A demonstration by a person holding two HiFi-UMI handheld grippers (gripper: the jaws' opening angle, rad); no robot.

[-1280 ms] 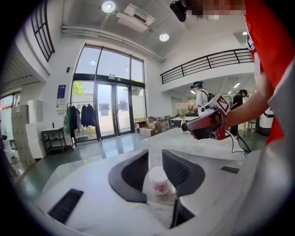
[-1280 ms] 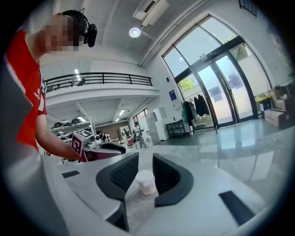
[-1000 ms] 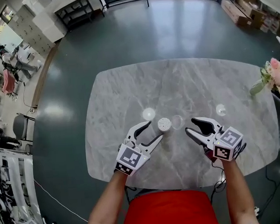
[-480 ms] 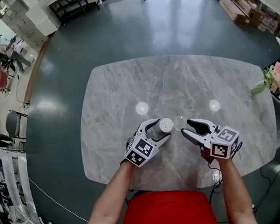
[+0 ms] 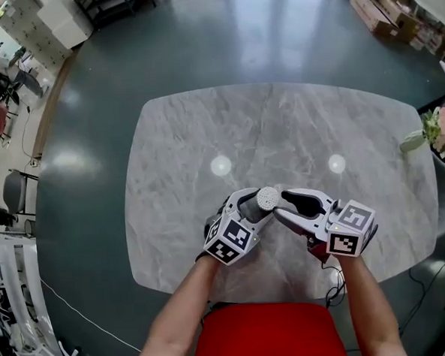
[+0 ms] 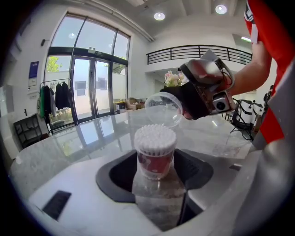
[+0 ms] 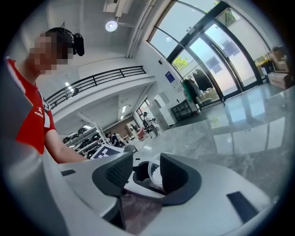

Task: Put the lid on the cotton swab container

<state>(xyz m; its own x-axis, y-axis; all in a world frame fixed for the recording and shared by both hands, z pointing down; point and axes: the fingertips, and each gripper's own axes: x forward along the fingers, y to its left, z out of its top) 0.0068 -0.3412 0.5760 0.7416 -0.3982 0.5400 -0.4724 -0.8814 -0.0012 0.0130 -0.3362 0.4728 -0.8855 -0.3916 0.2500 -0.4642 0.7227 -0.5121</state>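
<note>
My left gripper [image 5: 256, 207] has its jaws wide and closing around the cotton swab container [image 6: 156, 156]. The container stands upright on the marble table [image 5: 279, 125] between the pads, which don't clearly press it. Just beyond it, my right gripper [image 5: 283, 202] is clamped on the clear lid [image 6: 163, 108], tilted close above the swab tips and not on them.

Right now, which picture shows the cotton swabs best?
The left gripper view: the cotton swab container stands big and centred, white tips above a red label. The head view shows it only as a small white circle from above. The right gripper view shows barely a pale sliver, too hidden to be sure.
</note>
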